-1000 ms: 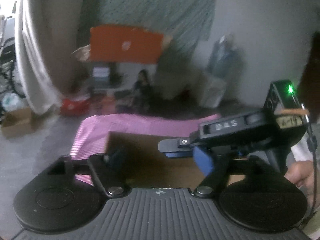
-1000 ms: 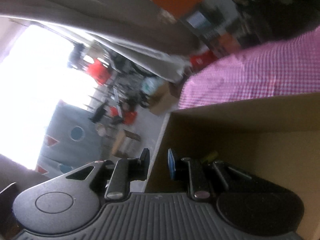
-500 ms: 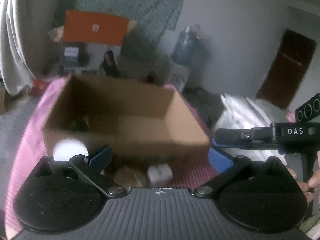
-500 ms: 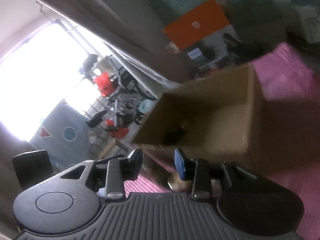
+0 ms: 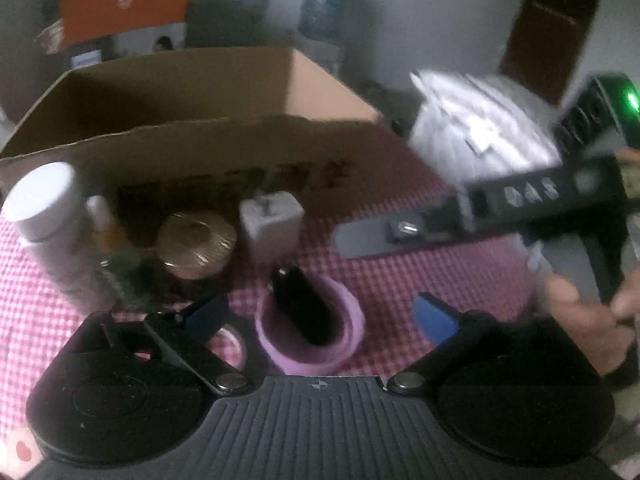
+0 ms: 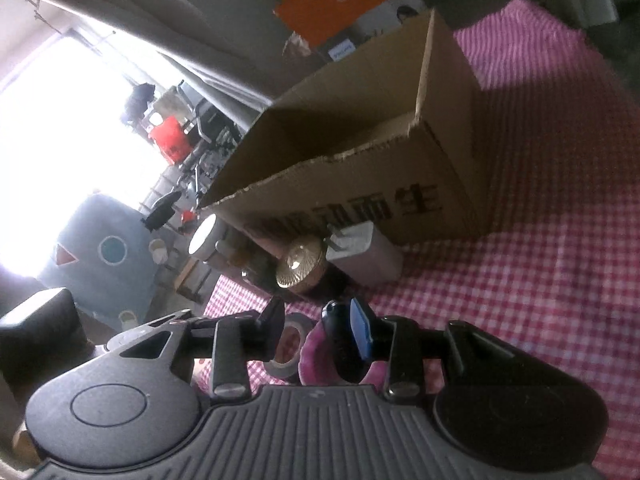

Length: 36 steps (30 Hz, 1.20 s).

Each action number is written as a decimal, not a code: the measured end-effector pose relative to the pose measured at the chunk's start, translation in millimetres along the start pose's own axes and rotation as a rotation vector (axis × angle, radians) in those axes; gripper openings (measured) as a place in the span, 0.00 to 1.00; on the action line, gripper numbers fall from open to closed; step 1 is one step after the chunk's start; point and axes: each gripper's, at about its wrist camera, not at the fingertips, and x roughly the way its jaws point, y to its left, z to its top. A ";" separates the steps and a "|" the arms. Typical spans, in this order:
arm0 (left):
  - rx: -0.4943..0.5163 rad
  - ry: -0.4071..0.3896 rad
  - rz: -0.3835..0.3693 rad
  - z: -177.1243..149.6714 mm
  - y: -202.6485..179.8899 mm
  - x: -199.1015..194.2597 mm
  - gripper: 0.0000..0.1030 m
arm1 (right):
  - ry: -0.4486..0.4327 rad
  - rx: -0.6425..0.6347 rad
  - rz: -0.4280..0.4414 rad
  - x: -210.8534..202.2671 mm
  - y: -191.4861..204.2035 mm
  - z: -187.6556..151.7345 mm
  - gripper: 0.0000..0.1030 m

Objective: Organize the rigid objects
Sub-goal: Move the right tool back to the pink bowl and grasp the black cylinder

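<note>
An open cardboard box (image 5: 224, 120) stands on the pink checked cloth (image 5: 400, 280). In front of it lie a white bottle (image 5: 52, 224), a twine spool (image 5: 196, 244), a white charger (image 5: 272, 220), a tape roll (image 6: 286, 346) and a pink cup (image 5: 312, 332) with a black object (image 5: 300, 300) in it. My left gripper (image 5: 320, 316) is open, its jaws either side of the pink cup. My right gripper (image 6: 320, 328) is open and empty, close above the cup (image 6: 320, 360); its body also shows in the left wrist view (image 5: 500, 208).
A white bag (image 5: 480, 128) lies right of the box. A curtain (image 6: 140, 20), an orange board (image 5: 124, 0) and room clutter lie beyond the table. The box (image 6: 360, 140) shows printed characters on its front.
Both grippers have pulled back from the box and come down to the objects in front of it. The right gripper has opened wider.
</note>
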 end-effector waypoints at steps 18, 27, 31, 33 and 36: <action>0.010 0.030 0.020 -2.6 -1.4 16.3 0.38 | 0.068 0.048 0.091 45.4 -30.2 17.4 0.33; 0.019 0.105 0.029 -8.1 -6.7 27.0 0.35 | 0.120 0.081 0.145 48.4 -35.8 15.5 0.33; 0.017 0.109 0.018 -8.5 -7.5 27.3 0.35 | 0.115 0.080 0.149 38.2 -36.3 12.9 0.33; 0.019 0.110 0.015 -8.5 -7.2 28.2 0.35 | 0.106 0.076 0.144 33.7 -35.0 11.2 0.33; 0.019 0.116 0.021 -8.7 -7.8 32.2 0.35 | 0.110 0.078 0.154 30.5 -33.2 6.4 0.33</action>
